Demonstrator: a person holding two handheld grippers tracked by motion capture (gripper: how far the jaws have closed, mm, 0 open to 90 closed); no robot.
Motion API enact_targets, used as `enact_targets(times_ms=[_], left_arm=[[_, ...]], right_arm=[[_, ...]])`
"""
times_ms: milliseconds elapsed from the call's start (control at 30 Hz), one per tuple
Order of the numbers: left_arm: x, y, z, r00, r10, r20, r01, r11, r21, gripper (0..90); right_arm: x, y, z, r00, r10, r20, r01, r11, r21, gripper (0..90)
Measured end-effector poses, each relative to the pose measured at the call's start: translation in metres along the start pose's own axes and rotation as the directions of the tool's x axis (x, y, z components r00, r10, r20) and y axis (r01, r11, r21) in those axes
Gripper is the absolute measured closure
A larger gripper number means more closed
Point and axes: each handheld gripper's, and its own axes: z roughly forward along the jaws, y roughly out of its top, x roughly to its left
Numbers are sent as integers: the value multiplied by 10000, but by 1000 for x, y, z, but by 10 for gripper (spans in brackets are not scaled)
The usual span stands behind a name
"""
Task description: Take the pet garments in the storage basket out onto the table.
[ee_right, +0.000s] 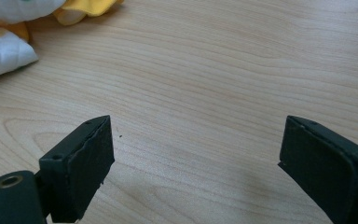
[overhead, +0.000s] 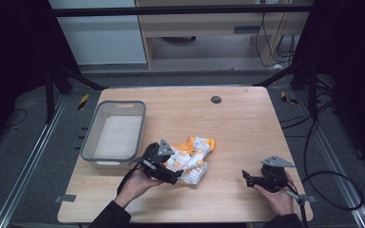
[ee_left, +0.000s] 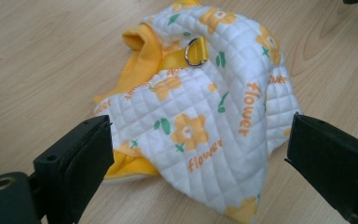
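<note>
A: Pale wooden table [overhead: 237, 123], dark room around it. What's the left gripper [overhead: 173, 176] doing?

B: Jaws spread wide, pads clear of the quilted flower garment [overhead: 190, 159], which lies crumpled mid-table, right of the grey bin [overhead: 89, 138]. The right gripper [overhead: 247, 177] is also wide, over bare wood, well apart from the cloth.

A: How will it handle?

B: Light, soft and floppy, I'd judge. Pinch a doubled quilted edge or the yellow strap by the metal ring [ee_left: 196, 52].
</note>
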Motion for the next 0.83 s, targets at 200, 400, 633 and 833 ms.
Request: enact_targets(times_ms=[200,400,633,833], left_arm=[[5,-10,-18,9993,-338,-154,328,9977,-586,74],[11,-22,-35,9976,-564,-411,523,9940,-958,84],[21,-42,-51,9905,-1039,-900,920,9876,-1271,95],[31,-62,-63,9790,-1581,-1285,1378,9784,-1542,101]], right_arm=[[0,-1,0,10000,-1,23,1,10000,-88,102],[-1,-1,0,10000,3,38,-2,9999,-113,99],[0,-2,0,9999,-83,113,85,9999,-143,96],[0,-2,0,9999,-62,124,64,9998,-186,95]])
